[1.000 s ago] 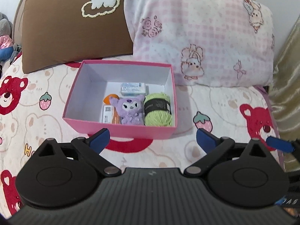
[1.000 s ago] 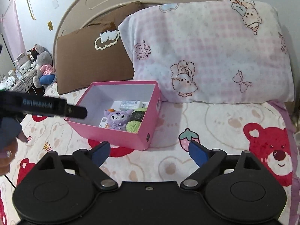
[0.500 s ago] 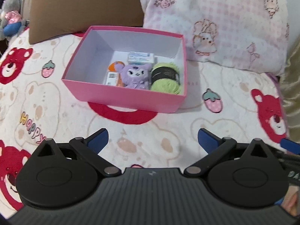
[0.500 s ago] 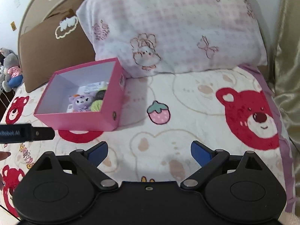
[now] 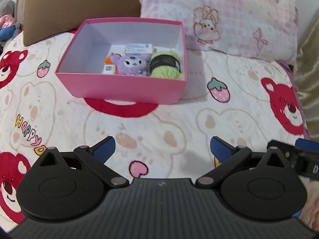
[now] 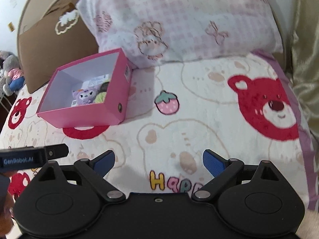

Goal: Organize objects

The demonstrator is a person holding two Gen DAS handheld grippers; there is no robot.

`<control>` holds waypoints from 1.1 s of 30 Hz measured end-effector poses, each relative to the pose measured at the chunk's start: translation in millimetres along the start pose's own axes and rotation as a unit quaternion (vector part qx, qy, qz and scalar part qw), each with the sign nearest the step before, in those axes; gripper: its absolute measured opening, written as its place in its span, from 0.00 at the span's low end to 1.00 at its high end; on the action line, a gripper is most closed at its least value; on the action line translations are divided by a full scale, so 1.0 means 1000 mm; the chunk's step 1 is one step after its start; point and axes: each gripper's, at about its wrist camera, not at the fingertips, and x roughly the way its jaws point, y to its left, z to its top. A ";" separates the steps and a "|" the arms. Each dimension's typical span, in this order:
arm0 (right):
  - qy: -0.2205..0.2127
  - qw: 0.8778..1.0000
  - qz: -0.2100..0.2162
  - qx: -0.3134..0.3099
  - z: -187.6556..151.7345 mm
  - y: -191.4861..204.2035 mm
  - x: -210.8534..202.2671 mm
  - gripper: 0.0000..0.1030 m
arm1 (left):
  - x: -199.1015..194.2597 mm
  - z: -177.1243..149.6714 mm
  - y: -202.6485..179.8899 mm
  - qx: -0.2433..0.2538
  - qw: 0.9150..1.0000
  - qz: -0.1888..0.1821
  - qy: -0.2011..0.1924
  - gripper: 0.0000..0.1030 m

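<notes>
A pink box (image 5: pixel 123 88) (image 6: pixel 83 117) sits on the bear-print bedspread (image 5: pixel 159 123) in front of two pillows. Inside lie a purple plush toy (image 5: pixel 132 63) (image 6: pixel 83 97), a green yarn ball with a black band (image 5: pixel 165 65) (image 6: pixel 100 97), a small white packet (image 5: pixel 138 47) and an orange-and-white item (image 5: pixel 109 64). My left gripper (image 5: pixel 162 147) is open and holds nothing, well short of the box. Open too and holding nothing, my right gripper (image 6: pixel 159 160) hovers over the bedspread, to the right of the box. The left device's side (image 6: pixel 33 157) shows in the right wrist view.
A brown pillow (image 5: pixel 79 6) and a pink checked pillow (image 5: pixel 219 16) lean on the headboard behind the box. Plush toys (image 6: pixel 12 71) sit off the bed's left side. A gold curtain (image 6: pixel 305 59) hangs along the right edge.
Both grippers have drawn back from the box and tilted down toward the bedspread. The right one has swung rightward. Both stayed open; the box contents are unmoved.
</notes>
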 end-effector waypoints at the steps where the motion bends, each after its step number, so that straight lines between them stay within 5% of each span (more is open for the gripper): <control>1: 0.000 1.000 -0.002 0.000 0.001 0.001 0.000 0.94 | 0.000 0.000 -0.002 0.006 1.000 -0.003 0.004 1.00; 9: -0.010 1.000 -0.013 -0.022 -0.002 0.008 -0.011 0.94 | -0.003 -0.002 -0.006 0.016 1.000 -0.009 0.007 1.00; 16: -0.016 0.994 -0.086 -0.065 -0.006 0.016 -0.017 0.94 | -0.008 -0.005 -0.005 0.025 1.000 -0.001 0.005 1.00; 33: -0.024 0.995 -0.078 -0.060 -0.014 0.019 -0.029 0.94 | -0.007 -0.010 0.000 0.019 0.999 0.018 0.022 1.00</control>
